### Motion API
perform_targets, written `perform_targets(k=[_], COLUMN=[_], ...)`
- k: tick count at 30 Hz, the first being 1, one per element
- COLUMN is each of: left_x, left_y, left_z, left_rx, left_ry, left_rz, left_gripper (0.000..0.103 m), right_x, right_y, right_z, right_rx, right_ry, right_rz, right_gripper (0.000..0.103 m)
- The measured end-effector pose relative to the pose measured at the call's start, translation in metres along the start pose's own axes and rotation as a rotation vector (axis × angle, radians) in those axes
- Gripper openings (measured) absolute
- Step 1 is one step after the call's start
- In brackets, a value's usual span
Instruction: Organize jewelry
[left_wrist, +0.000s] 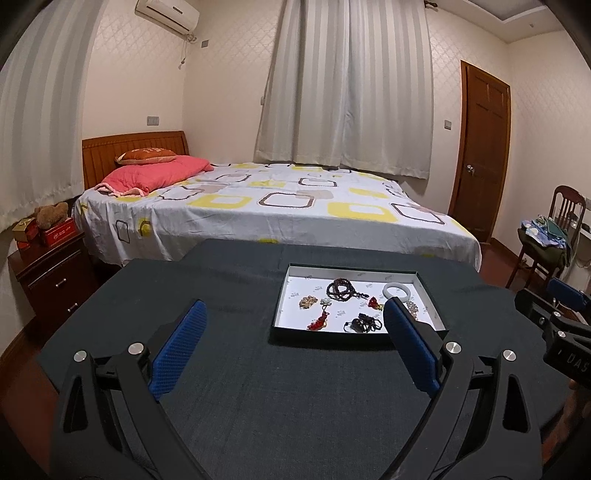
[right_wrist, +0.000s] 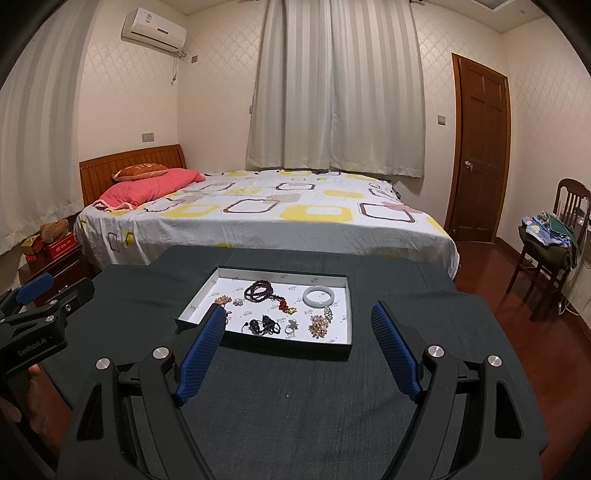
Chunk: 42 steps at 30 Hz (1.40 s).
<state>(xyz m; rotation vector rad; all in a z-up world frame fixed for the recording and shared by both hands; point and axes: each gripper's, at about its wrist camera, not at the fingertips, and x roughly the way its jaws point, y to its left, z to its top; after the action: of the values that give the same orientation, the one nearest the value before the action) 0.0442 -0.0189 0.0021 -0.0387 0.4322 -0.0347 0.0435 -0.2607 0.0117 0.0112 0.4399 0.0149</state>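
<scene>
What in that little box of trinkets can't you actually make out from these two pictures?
- Left wrist view: the blue pad of the left gripper covers part of the tray's right side.
- Right wrist view: the right gripper pad hides the tray's near left corner.
- Both views: the small charms' details and the print on the lining are too small.

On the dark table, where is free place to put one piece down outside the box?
The dark table is bare between the box near wall and the right gripper, and also left of the box, ahead of the left gripper. Inside the box it is crowded: dark bead strands, white bangle.
</scene>
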Motion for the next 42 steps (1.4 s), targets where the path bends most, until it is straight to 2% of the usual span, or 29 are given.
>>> perform_targets(k=[30,33,42], left_x=[-0.0012,-0.0017,0.0047], left_y=[-0.0032,-0.0030,0.0020], left_z=[-0.0001,-0.0007,-0.0016], left_rx=[0.009,0.019,-0.015], left_ry=[0.006,0.003,0.018], left_rz=[0.005,0.011,-0.014], left_gripper=[0.094,0.098,0.099], right_x=[-0.0023,-0.0022,-0.0017], right_y=[0.0016,0.0015,0.0020], right_z=[0.0005,0.0006,-0.0006], right_rx=[-0.002,-0.003,-0.004], right_ry=[-0.003,-0.002,0.004], right_rz=[0.001,0.002,0.002], right_gripper=[0.078,0.078,0.078])
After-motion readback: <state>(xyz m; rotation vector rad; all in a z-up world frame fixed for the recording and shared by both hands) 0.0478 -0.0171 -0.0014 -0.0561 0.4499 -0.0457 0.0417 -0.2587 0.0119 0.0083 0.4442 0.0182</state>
